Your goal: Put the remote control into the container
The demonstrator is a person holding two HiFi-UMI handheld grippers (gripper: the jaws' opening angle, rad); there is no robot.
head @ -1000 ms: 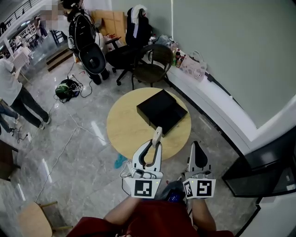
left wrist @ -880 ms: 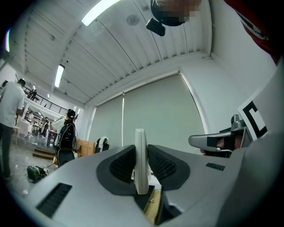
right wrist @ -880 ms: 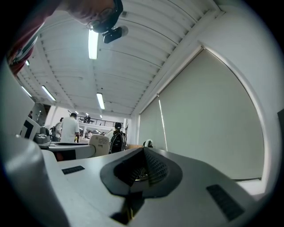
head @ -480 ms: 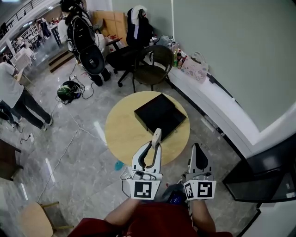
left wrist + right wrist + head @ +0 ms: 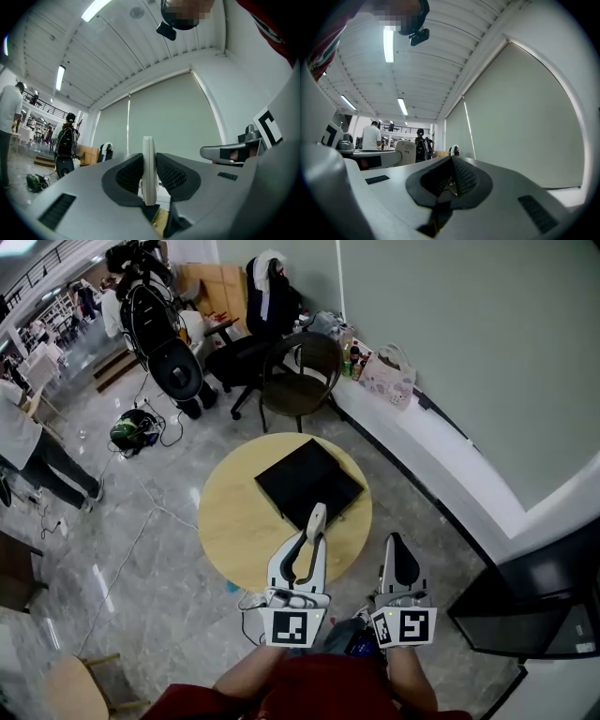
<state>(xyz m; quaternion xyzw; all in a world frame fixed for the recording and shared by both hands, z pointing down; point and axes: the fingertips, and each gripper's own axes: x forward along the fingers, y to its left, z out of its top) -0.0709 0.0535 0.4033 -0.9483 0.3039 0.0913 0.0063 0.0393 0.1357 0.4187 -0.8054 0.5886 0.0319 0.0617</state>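
Right, the left claw clamped the white remote control edge-on between its pads, the remote's tip poking out past the jaws above the near side of the round wooden worktop. The black container sat on that worktop just ahead. The right claw hung alongside, pinched shut with nothing in it.

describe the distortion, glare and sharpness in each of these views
Head view: strong fisheye, wall lines bow around the round table; even light, pale reflections on the glossy floor. Left gripper view: dark vignetted corners, the remote control close up is crisp, the ceiling strip light is blown out. Right gripper view: same vignette, a ceiling tube light glares white.
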